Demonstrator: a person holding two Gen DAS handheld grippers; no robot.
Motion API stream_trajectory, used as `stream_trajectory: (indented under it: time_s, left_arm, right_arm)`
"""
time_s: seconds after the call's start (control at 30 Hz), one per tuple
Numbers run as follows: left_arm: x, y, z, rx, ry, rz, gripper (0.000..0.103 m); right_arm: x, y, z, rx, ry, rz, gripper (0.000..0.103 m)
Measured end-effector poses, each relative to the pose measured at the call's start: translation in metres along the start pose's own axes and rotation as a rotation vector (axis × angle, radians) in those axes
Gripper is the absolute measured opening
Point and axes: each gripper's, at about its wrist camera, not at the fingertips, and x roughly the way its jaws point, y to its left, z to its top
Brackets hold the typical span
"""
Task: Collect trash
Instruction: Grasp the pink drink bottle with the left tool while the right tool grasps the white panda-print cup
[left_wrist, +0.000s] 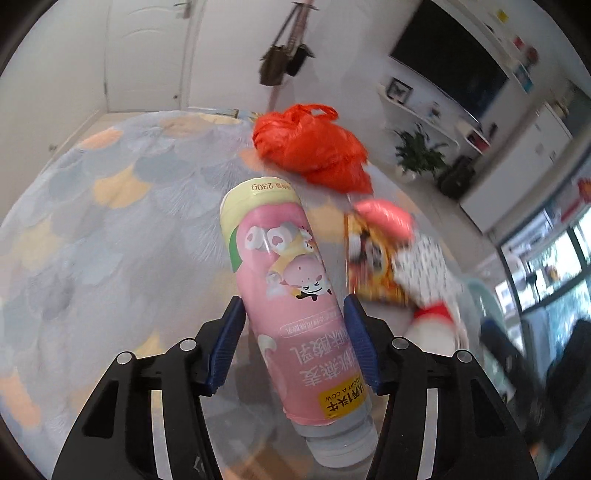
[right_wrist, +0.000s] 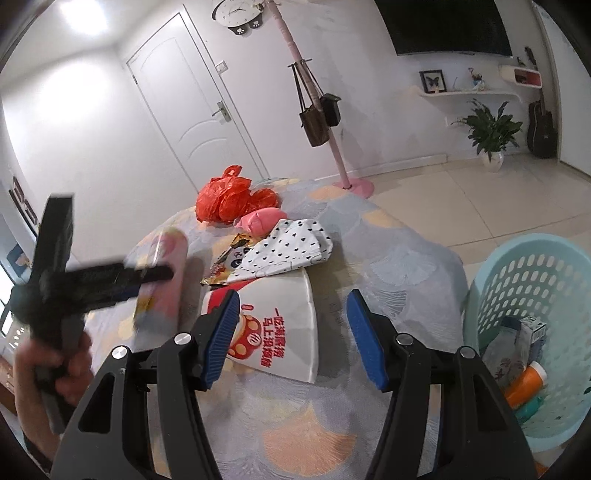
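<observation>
Your left fingers (left_wrist: 293, 347) pinch the bottle (left_wrist: 284, 295) mid-body to carry it; right fingers (right_wrist: 293, 339) hang wide over the cup (right_wrist: 284, 325), ready.

A white door (right_wrist: 192, 110), wall clock (right_wrist: 236, 13), potted plant (right_wrist: 489, 129) and guitar (right_wrist: 541, 125) line the room

- The left wrist view looks steeply down along its own blue fingers (left_wrist: 236, 350), very near a pink bottle (left_wrist: 284, 291) that fills its middle.
- Beyond lies the patterned table (left_wrist: 110, 221), with a wall and door behind.
- The right wrist view looks less steeply, from farther back, over the same table (right_wrist: 388, 258) toward door and floor.
- Both share the red bag (left_wrist: 314, 147) (right_wrist: 229, 199), the bottle (right_wrist: 166, 273) and the wrappers.
- The right view alone takes in the basket (right_wrist: 535, 295).
</observation>
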Motion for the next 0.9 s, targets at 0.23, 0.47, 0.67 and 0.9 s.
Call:
stream_trajectory:
  time_s: [0.23, 0.47, 0.67, 0.9]
  left_arm:
    - [-0.016, 0.004, -0.033, 0.061, 0.023, -0.022, 0.054]
    - [-0.016, 0.006, -0.055, -0.006, -0.042, -0.007, 0.070]
    - [-0.019, 0.010, -0.063, -0.050, -0.124, -0.019, 0.067]
    - [-0.018, 0.008, -0.069, -0.045, -0.165, -0.051, 0.061]
  right_arm:
    - [0.010, 0.017, -0.002, -0.025, 0.039, -0.005, 0.072]
    - [0.025, 0.044, -0.007, -0.084, 0.065, -0.084, 0.085]
    - [0.034, 0.037, -0.008, -0.060, 0.101, -0.104, 0.095]
    - [0.039, 0.037, -0.010, -0.067, 0.133, -0.116, 0.094]
